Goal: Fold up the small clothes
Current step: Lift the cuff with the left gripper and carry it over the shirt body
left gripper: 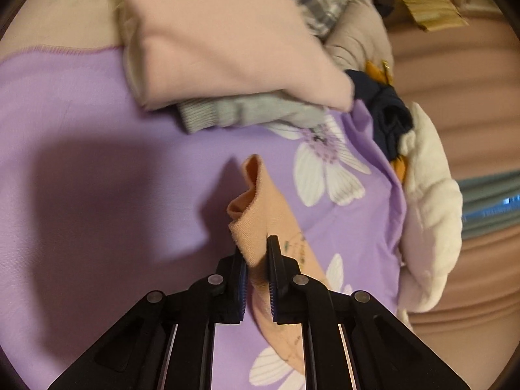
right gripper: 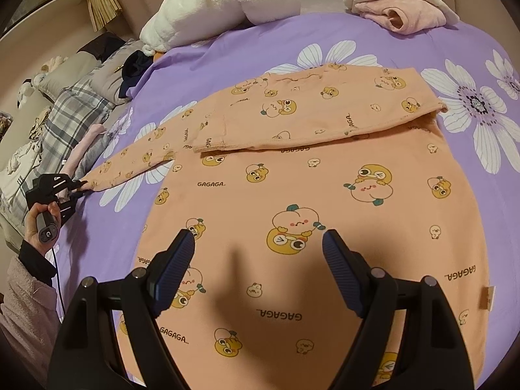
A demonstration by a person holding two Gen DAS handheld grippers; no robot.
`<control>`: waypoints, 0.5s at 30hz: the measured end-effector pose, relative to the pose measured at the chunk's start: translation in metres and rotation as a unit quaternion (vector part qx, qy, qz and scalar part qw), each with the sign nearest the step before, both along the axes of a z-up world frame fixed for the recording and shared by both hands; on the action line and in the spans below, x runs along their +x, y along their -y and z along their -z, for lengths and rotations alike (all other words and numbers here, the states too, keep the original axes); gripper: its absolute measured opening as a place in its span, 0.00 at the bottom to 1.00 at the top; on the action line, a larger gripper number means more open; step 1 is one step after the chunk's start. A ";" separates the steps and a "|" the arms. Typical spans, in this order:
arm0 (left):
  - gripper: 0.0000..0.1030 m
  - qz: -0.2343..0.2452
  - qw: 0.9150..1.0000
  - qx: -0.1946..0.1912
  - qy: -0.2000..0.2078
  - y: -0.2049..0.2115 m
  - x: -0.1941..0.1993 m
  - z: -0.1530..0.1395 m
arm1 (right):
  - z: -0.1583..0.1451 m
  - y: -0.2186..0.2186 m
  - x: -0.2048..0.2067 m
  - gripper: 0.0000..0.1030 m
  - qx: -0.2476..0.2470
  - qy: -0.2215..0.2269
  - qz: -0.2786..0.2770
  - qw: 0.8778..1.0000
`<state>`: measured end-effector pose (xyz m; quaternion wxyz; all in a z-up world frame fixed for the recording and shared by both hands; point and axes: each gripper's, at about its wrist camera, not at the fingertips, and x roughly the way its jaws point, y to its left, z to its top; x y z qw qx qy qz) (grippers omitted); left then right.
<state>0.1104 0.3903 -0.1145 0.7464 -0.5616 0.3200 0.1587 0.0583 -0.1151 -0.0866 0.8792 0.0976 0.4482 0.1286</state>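
An orange long-sleeved top [right gripper: 292, 195] printed with cartoon fruit lies flat on the purple flowered bedcover [right gripper: 227, 48]. One sleeve [right gripper: 325, 110] is folded across its upper part. The other sleeve [right gripper: 136, 159] stretches out to the left. Its cuff [left gripper: 256, 201] is pinched between the pads of my left gripper [left gripper: 256, 250], which is shut on it and holds it just off the cover. In the right wrist view the left gripper [right gripper: 79, 190] shows at that sleeve's end, held by a hand [right gripper: 35, 224]. My right gripper [right gripper: 258, 240] hovers open over the top's body, with nothing between its fingers.
A folded pink garment [left gripper: 227, 39] and a grey ribbed piece [left gripper: 234, 113] lie beyond the cuff. A white plush cushion [right gripper: 221, 3], navy cloth [right gripper: 133, 68] and plaid fabric [right gripper: 68, 117] line the bed's far and left sides. Pink clothes [right gripper: 403, 9] sit at the far right.
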 end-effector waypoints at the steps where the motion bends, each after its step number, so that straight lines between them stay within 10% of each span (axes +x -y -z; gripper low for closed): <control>1: 0.09 0.005 1.000 0.011 0.001 0.003 0.001 -0.006 | 0.000 0.000 0.000 0.79 0.001 0.000 0.000 1.000; 15: 0.09 0.078 0.992 0.094 0.013 0.055 0.017 -0.064 | -0.010 0.010 -0.013 0.79 0.016 0.011 -0.005 1.000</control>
